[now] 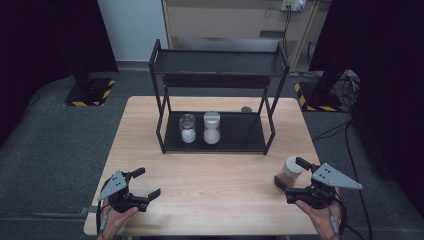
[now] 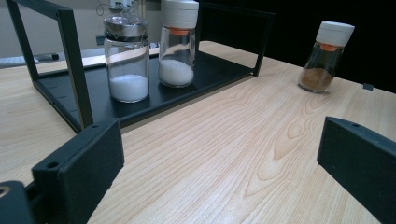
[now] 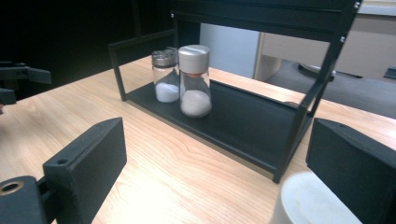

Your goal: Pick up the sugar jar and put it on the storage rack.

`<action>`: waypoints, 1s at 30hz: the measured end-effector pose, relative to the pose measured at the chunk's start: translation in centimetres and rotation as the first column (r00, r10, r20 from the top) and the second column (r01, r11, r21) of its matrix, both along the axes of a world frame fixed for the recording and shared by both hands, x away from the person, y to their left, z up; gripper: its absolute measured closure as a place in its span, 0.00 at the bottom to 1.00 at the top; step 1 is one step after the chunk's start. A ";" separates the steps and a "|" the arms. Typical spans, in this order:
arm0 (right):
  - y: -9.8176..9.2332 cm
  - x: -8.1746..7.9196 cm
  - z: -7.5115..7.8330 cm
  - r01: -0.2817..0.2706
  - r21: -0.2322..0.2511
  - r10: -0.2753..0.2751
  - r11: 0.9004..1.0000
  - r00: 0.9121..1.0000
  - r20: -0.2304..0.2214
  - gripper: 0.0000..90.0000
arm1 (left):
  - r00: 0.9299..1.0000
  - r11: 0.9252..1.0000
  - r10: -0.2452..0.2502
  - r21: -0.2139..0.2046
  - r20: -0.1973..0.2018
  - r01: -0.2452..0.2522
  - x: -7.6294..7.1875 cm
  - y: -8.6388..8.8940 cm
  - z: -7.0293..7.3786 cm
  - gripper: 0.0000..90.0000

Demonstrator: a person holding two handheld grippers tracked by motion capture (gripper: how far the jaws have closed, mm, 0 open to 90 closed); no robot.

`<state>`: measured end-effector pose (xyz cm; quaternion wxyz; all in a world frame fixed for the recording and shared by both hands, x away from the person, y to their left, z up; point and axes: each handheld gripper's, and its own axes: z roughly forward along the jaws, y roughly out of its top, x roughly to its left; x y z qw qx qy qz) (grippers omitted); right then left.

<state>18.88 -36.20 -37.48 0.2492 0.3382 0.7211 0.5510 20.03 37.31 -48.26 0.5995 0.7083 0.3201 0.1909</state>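
Open-jawed, my right gripper [image 1: 288, 174] straddles the brown spice jar [image 1: 291, 171] standing near the table's [image 1: 215, 175] right edge, not yet squeezing, so I can pinch it for the rack [image 1: 240, 135].

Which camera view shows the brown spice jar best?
The left gripper view: the brown spice jar stands whole there, cap to base. The high view shows it between the right gripper jaws; the right gripper view shows its white cap.

On your wooden table [image 1: 215, 170] a black two-tier rack [image 1: 218, 62] stands at twelve o'clock. On its lower shelf sit two jars of white powder: a metal-lidded jar [image 1: 188, 128] and, just at its three o'clock, a white-capped jar [image 1: 212, 127].
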 end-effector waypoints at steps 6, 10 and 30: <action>-0.5 -0.8 -0.7 0.030 0.002 -0.030 1.000 1.000 -0.008 0.06 | 1.000 1.000 0.000 0.000 0.000 0.000 0.0 0.0 0.0 0.00; -0.8 -1.5 -1.1 0.057 0.002 -0.057 0.998 0.998 0.000 0.06 | 1.000 1.000 0.000 0.000 0.000 0.000 0.0 0.0 0.0 0.00; -2.0 -3.0 -4.2 0.134 0.022 -0.133 0.991 0.990 -0.035 0.04 | 1.000 1.000 0.005 0.001 0.002 -0.005 -0.1 0.1 0.0 0.00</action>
